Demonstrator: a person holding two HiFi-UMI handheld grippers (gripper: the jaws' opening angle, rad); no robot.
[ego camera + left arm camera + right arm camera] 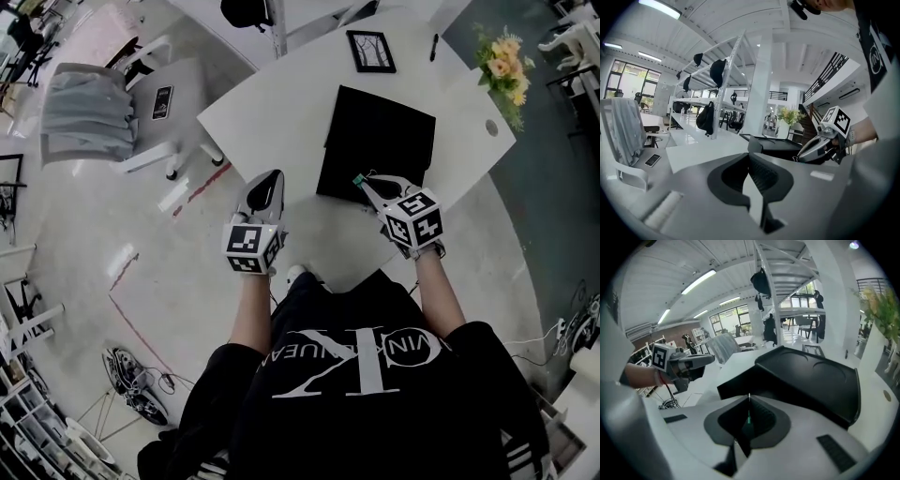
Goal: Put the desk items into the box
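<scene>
Black box lies on the white desk, just beyond my right gripper, which pinches a small green item. My left gripper is pressed together, empty. Delivery seems underway; next, the box's closed-looking lid likely needs lifting.

Colour-wise it's a black box on a white desk, the light-grey left gripper and right gripper with black-and-white square-marker cubes, a teal-green bit, yellow-orange flowers, and a black-framed picture.
</scene>
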